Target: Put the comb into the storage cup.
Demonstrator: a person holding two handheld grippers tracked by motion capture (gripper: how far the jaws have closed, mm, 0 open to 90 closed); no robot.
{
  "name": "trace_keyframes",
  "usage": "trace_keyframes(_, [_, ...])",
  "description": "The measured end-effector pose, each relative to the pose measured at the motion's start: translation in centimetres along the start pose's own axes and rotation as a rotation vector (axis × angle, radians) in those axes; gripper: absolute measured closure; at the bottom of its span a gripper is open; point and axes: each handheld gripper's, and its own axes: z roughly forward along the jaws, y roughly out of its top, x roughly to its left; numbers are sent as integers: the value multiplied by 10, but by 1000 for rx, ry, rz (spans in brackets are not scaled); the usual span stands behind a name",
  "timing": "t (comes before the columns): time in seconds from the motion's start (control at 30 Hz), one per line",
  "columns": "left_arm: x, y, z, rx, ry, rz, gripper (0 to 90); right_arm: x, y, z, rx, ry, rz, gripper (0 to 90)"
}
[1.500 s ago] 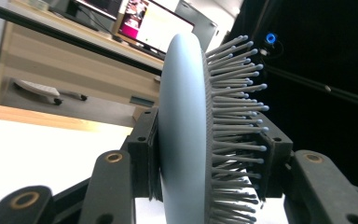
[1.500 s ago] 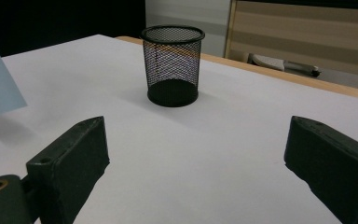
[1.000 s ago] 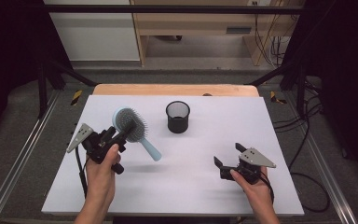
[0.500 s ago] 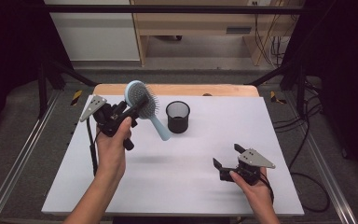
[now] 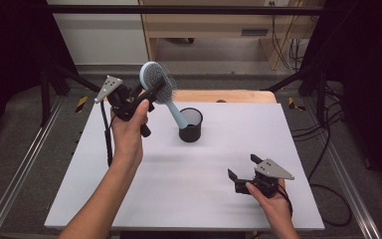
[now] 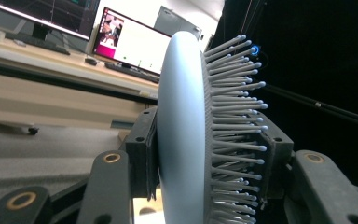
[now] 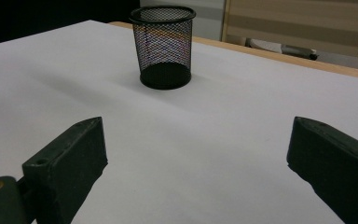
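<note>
A pale blue hairbrush (image 5: 160, 85) hangs in the air at the back left of the table, head up, handle slanting down toward a black mesh cup (image 5: 191, 125). My left gripper (image 5: 150, 94) is shut on the brush head. In the left gripper view the brush head (image 6: 186, 135) stands edge-on between the two jaws, bristles to the right. My right gripper (image 5: 239, 167) rests open near the table's front right, nothing between its jaws. In the right gripper view the mesh cup (image 7: 164, 46) stands upright ahead of the spread jaws.
The white table top (image 5: 179, 189) has a wooden strip (image 5: 229, 95) along its far edge. Metal rails (image 5: 15, 179) run down both sides. Beyond the table are a wooden shelf unit (image 5: 219, 30) and cables (image 5: 288, 50).
My left gripper has lifted the hairbrush up and away from the table's left middle to a spot high beside the mesh cup, turning the handle downward. The right gripper has stayed put.
</note>
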Motion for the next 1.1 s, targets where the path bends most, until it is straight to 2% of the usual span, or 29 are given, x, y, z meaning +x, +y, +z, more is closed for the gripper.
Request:
trace_keyframes(0.2, [3, 3, 7, -15, 10, -1, 506, -1, -1, 0, 1, -4, 6, 50])
trace_keyframes(0.37, [6, -1, 10, -2, 23, 4, 506, -1, -1, 0, 1, -4, 8, 50])
trace_keyframes(1.1, [4, -10, 18, 11, 16, 3, 506, -2, 0, -1, 0, -6, 14, 51])
